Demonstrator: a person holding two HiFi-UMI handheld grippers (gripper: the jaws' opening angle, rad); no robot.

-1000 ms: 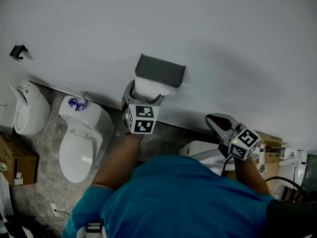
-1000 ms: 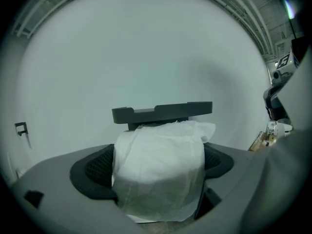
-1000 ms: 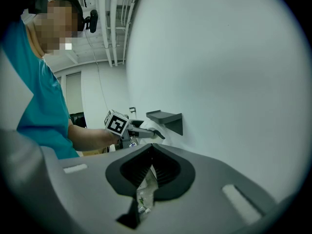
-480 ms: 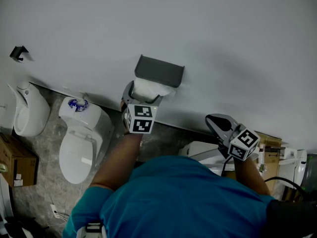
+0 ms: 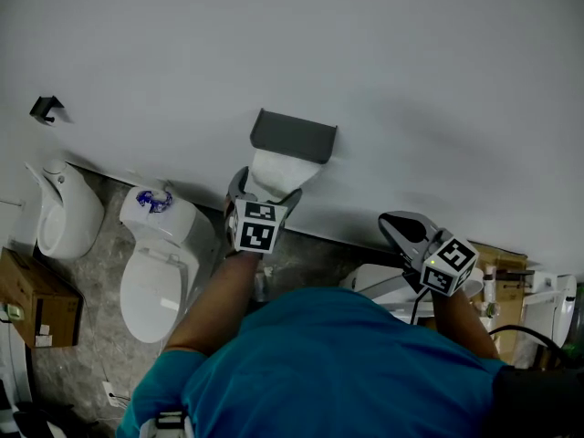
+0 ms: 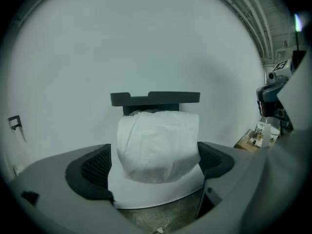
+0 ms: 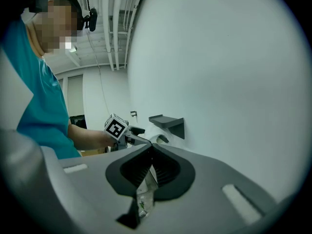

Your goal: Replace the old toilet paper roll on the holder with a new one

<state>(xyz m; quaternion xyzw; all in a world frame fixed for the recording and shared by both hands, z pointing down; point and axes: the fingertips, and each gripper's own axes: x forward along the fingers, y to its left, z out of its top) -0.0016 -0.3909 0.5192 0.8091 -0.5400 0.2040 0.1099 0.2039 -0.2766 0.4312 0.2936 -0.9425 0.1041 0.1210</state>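
Observation:
A dark grey holder (image 5: pixel 293 135) is fixed to the white wall. Just below it is a white toilet paper roll (image 5: pixel 278 170), and my left gripper (image 5: pixel 266 186) is shut on it from beneath. In the left gripper view the roll (image 6: pixel 158 145) fills the space between the two black pads (image 6: pixel 92 172), with the holder (image 6: pixel 155 99) right above it. My right gripper (image 5: pixel 392 221) hovers lower right, away from the wall, with its jaws shut. In the right gripper view its jaws (image 7: pixel 150 150) meet, and the holder (image 7: pixel 168 123) is farther along the wall.
A white toilet (image 5: pixel 151 263) stands on the stone floor at lower left, with another white fixture (image 5: pixel 59 213) and a cardboard box (image 5: pixel 32 299) beyond it. A small black hook (image 5: pixel 44 108) is on the wall. More white fixtures (image 5: pixel 383 281) and boxes (image 5: pixel 502 272) are at the right.
My left gripper and the roll have come down slightly from the holder. The head view has shifted a little. The right gripper has stayed put.

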